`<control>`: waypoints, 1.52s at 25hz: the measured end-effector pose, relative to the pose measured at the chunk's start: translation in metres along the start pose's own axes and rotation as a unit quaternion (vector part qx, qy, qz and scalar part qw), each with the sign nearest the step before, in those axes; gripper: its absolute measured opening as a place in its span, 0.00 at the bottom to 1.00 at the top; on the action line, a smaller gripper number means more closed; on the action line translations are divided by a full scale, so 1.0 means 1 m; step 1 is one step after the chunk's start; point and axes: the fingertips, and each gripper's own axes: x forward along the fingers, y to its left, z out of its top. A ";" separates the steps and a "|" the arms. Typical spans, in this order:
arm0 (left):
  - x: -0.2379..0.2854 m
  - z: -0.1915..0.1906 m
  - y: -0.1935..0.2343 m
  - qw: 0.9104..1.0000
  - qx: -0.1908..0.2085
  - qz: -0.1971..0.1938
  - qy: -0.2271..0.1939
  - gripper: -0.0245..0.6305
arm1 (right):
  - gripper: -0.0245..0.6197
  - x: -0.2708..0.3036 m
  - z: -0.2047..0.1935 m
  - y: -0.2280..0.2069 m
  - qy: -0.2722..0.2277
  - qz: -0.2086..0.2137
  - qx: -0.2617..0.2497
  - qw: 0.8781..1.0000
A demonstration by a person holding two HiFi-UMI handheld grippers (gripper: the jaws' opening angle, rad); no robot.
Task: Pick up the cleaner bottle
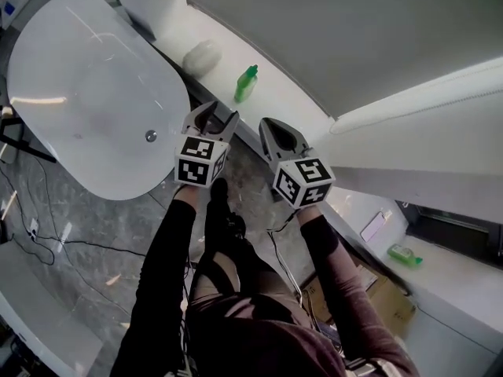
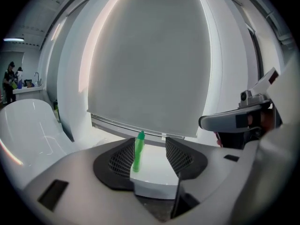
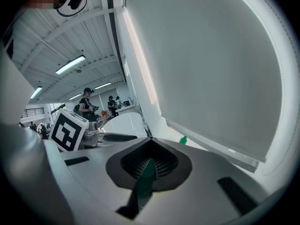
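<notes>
The green cleaner bottle (image 1: 246, 84) stands upright on a white ledge (image 1: 279, 100) under the wall. My left gripper (image 1: 221, 113) hangs just short of it, jaws open and pointed at it. In the left gripper view the bottle (image 2: 138, 151) shows in the gap near the left pad, farther off on the ledge (image 2: 157, 168), with nothing touching it. My right gripper (image 1: 269, 124) is beside the left one, to its right, jaws shut and empty. The right gripper view shows its pads meeting (image 3: 150, 161) and only the bottle's cap (image 3: 183, 139) beyond them.
A white bathtub (image 1: 55, 124) fills the left side beside the ledge. A rounded white object (image 1: 202, 56) lies on the ledge left of the bottle. Another green bottle (image 1: 405, 254) sits on a counter at the right, above a cardboard box (image 1: 385, 301). Cables cross the floor (image 1: 78, 246).
</notes>
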 end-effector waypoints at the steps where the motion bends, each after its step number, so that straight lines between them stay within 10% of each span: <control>1: 0.008 -0.003 0.005 1.000 -0.002 -0.001 0.004 0.35 | 0.04 0.005 -0.001 -0.004 0.001 -0.003 0.001 1.000; 21: 0.147 -0.101 0.049 0.995 0.025 -0.019 0.096 0.38 | 0.04 0.096 -0.070 -0.105 0.036 -0.081 0.058 0.994; 38: 0.217 -0.148 0.055 0.995 0.035 -0.023 0.086 0.40 | 0.04 0.131 -0.115 -0.147 0.041 -0.103 0.051 0.992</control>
